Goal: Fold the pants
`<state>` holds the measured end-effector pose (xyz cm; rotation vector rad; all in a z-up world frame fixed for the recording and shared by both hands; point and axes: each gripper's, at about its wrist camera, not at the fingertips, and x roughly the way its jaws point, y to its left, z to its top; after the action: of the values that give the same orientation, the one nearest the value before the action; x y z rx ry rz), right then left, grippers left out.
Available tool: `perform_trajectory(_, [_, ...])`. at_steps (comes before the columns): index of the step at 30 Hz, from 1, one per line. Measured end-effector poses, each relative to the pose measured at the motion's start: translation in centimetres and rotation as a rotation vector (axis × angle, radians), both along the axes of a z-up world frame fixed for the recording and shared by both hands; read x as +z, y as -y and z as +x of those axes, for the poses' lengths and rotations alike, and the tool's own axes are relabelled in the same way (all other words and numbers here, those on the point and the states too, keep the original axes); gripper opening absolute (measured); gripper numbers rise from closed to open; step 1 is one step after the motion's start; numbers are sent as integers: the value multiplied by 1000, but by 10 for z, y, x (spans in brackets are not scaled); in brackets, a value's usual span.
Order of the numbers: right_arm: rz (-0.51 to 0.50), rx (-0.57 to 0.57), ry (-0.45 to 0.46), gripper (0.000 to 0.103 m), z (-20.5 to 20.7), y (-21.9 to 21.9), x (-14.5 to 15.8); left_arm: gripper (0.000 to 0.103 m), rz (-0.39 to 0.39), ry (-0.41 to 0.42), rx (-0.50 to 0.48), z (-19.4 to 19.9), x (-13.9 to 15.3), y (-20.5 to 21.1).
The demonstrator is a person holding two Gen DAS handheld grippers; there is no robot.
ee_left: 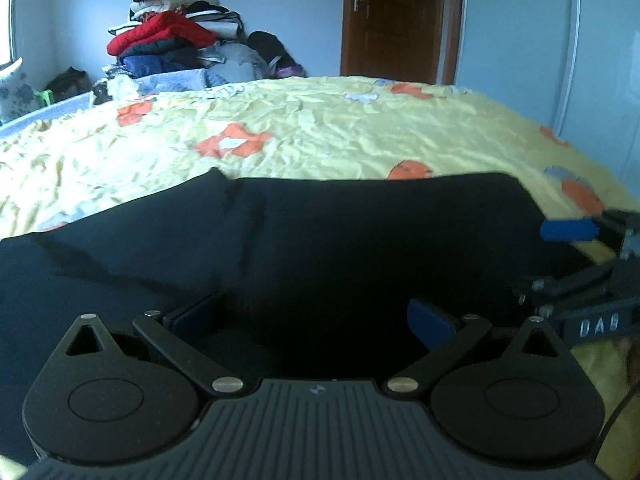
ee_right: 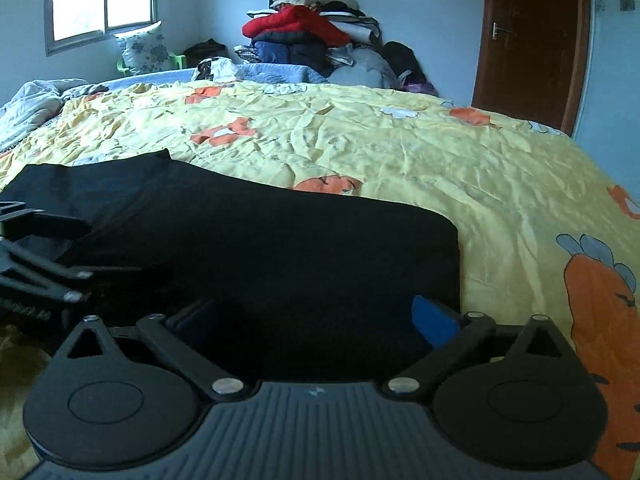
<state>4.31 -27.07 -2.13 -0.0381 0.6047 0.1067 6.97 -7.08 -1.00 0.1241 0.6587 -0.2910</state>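
The black pants [ee_left: 320, 240] lie flat in a wide band across the near part of the yellow bedspread [ee_left: 320, 132], and show in the right wrist view [ee_right: 260, 248] with a rounded right end. My left gripper [ee_left: 312, 320] is open, its blue pads wide apart just over the near edge of the pants. My right gripper [ee_right: 316, 316] is open too, over the pants' right end. The right gripper shows at the right edge of the left wrist view [ee_left: 580, 248]. The left gripper shows at the left edge of the right wrist view [ee_right: 36, 264].
A pile of clothes [ee_right: 316, 32] with a red jacket stands behind the bed. A brown door [ee_right: 532, 40] is at the right, a window [ee_right: 104, 0] at the left. A crumpled pale quilt [ee_right: 36, 100] lies at the bed's far left.
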Motion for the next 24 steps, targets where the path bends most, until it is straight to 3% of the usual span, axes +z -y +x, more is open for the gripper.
perform_trajectory(6, [4, -7, -5, 103, 0, -1, 0, 102, -56, -23, -28, -4, 5, -15])
perform_trajectory(8, [5, -7, -5, 103, -1, -1, 0, 102, -90, 4, -1, -10, 12, -29])
perform_trajectory(12, [5, -6, -5, 103, 0, 0, 0, 103, -94, 69, 128, -17, 26, -72])
perform_trajectory(16, [6, -7, -5, 103, 0, 0, 0, 103, -95, 110, 344, -16, 32, -136])
perform_trajectory(18, [6, -12, -7, 103, 1, 0, 0, 102, -109, 73, 430, -11, 26, -163])
perform_trajectory(20, [-1, -36, -10, 103, 0, -3, 3, 101, -124, -48, 428, -2, 14, -182])
perform_trajectory(22, [-3, -77, 12, 103, 0, -10, 12, 103, -36, -21, 338, -11, 8, -177])
perform_trajectory(24, [-1, -24, 95, 103, -5, -23, 30, 103, 53, 32, 302, -27, 8, -167])
